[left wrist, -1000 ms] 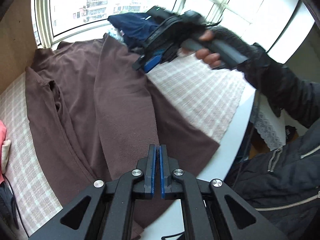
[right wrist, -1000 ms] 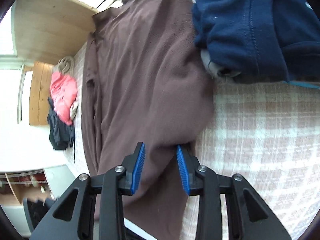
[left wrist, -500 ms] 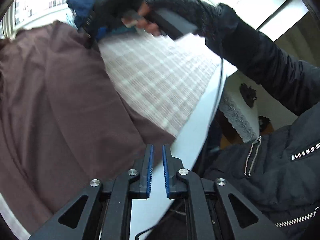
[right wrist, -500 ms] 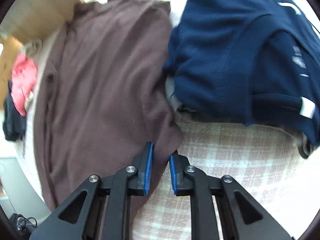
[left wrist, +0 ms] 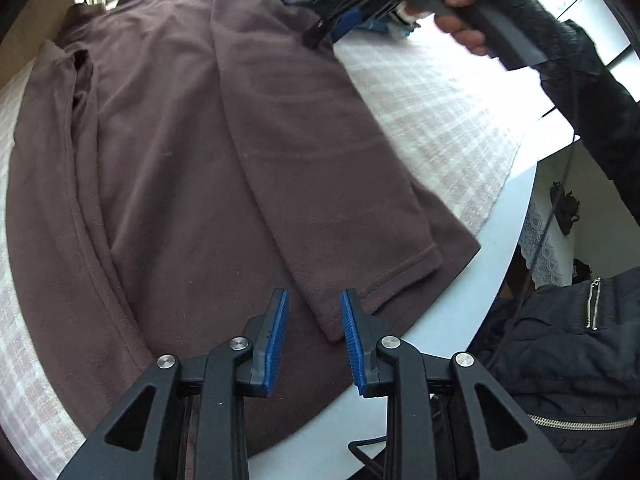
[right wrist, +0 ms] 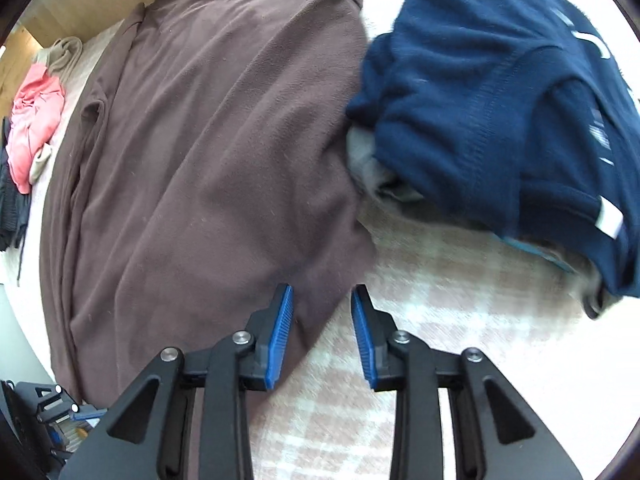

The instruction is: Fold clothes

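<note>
While its jaws are opening, the left gripper [left wrist: 314,332] stands above the near end of the brown garment [left wrist: 192,168], and the cuff of the folded-over sleeve [left wrist: 384,276] lies in the gap between the blue pads, not pressed by either. Beyond that gripper the garment runs away flat across the checked cloth [left wrist: 432,108] on the white counter [left wrist: 460,312]. Ahead and to its right, a hand [left wrist: 460,20] carries the right gripper [right wrist: 322,330] over the garment's far edge. Its jaws are also opening; the garment's side edge lies beneath the gap, with no cloth clamped. Ahead and to the right of the right gripper sits a navy garment [right wrist: 500,104], bunched. Far to its left lies a pink cloth [right wrist: 34,120], well apart from the brown one.
</note>
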The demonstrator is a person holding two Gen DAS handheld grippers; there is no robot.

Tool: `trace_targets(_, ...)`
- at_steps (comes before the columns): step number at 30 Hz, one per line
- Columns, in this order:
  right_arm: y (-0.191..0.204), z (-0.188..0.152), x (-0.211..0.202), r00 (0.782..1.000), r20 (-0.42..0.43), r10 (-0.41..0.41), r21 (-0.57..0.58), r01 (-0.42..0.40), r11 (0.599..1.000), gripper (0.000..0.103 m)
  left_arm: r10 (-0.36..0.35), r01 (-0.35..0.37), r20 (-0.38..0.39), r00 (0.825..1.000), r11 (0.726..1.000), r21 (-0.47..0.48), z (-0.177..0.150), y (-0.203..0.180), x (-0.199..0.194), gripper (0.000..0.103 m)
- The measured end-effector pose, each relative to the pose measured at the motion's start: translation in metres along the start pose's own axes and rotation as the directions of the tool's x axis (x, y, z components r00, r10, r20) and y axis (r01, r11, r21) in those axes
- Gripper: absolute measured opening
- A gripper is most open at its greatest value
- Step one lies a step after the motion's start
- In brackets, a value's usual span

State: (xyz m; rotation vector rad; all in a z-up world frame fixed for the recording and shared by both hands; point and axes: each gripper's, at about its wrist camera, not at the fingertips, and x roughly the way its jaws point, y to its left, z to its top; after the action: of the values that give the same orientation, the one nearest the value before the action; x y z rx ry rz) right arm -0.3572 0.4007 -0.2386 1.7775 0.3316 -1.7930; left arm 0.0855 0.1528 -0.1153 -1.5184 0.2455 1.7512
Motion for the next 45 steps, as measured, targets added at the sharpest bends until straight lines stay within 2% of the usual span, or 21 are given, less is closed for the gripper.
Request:
trace_targets(2,-0.001,-0.020,-0.018,0.999,0.024,0.035,0.005,-0.035,0.999,0.030,-0.006,0.006,-0.002,1.000,1.000,-0.006,-0.002,0.000,0.003,0.025)
trace_targets(4,-0.001,-0.047,-0.034,0.992,0.025,0.127,0.029,-0.127,0.991,0.031,-0.005,0.005,0.005,1.000,1.000,-0.008,-0.003,0.000,0.001,0.024)
trace_targets(6,0.004,-0.079,-0.039,0.969,-0.004,0.247,0.046,-0.246,0.968,0.041,-0.017,0.017,0.005,1.000,1.000,-0.020,-0.005,0.002,-0.001,0.020)
trace_targets(7,0.009,-0.095,-0.037,0.958,-0.027,0.285,0.050,-0.283,0.958,0.041,-0.027,0.027,0.003,1.000,0.999,-0.025,-0.005,0.003,-0.001,0.013)
trace_targets(9,0.027,-0.120,-0.027,0.941,-0.083,0.328,0.050,-0.325,0.944,0.041,-0.033,0.033,0.006,0.999,0.999,-0.024,-0.007,0.006,-0.003,0.010)
trace_targets(12,0.042,-0.155,-0.014,0.902,-0.150,0.404,0.070,-0.398,0.915,0.041,-0.054,0.055,0.007,0.998,0.998,-0.036,-0.009,0.012,-0.009,0.006)
trace_targets(14,0.048,-0.168,-0.005,0.896,-0.168,0.411,0.087,-0.402,0.911,0.041,-0.069,0.070,0.018,0.997,0.997,-0.036,-0.010,0.015,-0.015,0.005)
trace_targets(18,0.056,-0.172,0.015,0.889,-0.170,0.425,0.138,-0.405,0.904,0.041,-0.086,0.087,0.031,0.996,0.996,-0.037,-0.011,0.020,-0.026,0.005)
trace_targets(20,0.057,-0.173,0.014,0.896,-0.152,0.417,0.142,-0.397,0.907,0.041,-0.096,0.097,0.037,0.995,0.995,-0.034,-0.011,0.019,-0.030,0.005)
trace_targets(25,0.072,-0.175,0.005,0.926,-0.135,0.353,0.040,-0.350,0.936,0.040,-0.117,0.118,0.053,0.992,0.993,-0.019,-0.010,0.013,-0.040,0.005)
trace_targets(28,0.077,-0.177,0.008,0.938,-0.147,0.314,0.006,-0.316,0.949,0.040,-0.097,0.097,0.081,0.992,0.995,0.012,-0.006,-0.008,-0.041,0.004)
trace_targets(33,0.081,-0.178,0.005,0.946,-0.174,0.273,-0.045,-0.285,0.958,0.040,-0.056,0.052,0.085,0.995,0.997,0.050,-0.016,-0.016,-0.042,0.004)
trace_targets(35,0.083,-0.177,0.004,0.945,-0.198,0.259,-0.067,-0.277,0.959,0.040,-0.039,0.037,0.059,0.997,0.999,0.026,-0.016,-0.013,-0.032,0.004)
trace_targets(36,0.082,-0.176,0.003,0.943,-0.219,0.252,-0.077,-0.274,0.959,0.040,0.002,0.007,0.084,0.996,0.995,-0.101,-0.015,-0.010,-0.027,0.005)
trace_targets(37,0.078,-0.171,-0.003,0.943,-0.224,0.246,-0.081,-0.270,0.959,0.040,0.028,-0.011,0.090,0.996,0.983,-0.184,-0.014,-0.006,-0.026,0.006)
trace_targets(38,0.072,-0.165,-0.010,0.944,-0.224,0.241,-0.083,-0.265,0.961,0.040,0.034,-0.018,0.076,0.997,0.979,-0.205,-0.015,-0.002,-0.027,0.006)
trace_targets(41,0.045,-0.127,-0.047,0.959,-0.141,0.244,-0.080,-0.257,0.963,0.040,0.081,-0.063,0.087,0.993,0.980,-0.188,-0.019,-0.001,-0.047,0.007)
trace_targets(45,0.010,-0.043,-0.093,0.984,0.067,0.166,-0.097,-0.160,0.982,0.041,0.175,-0.154,0.129,0.976,0.976,-0.154,-0.010,-0.009,-0.073,0.007)
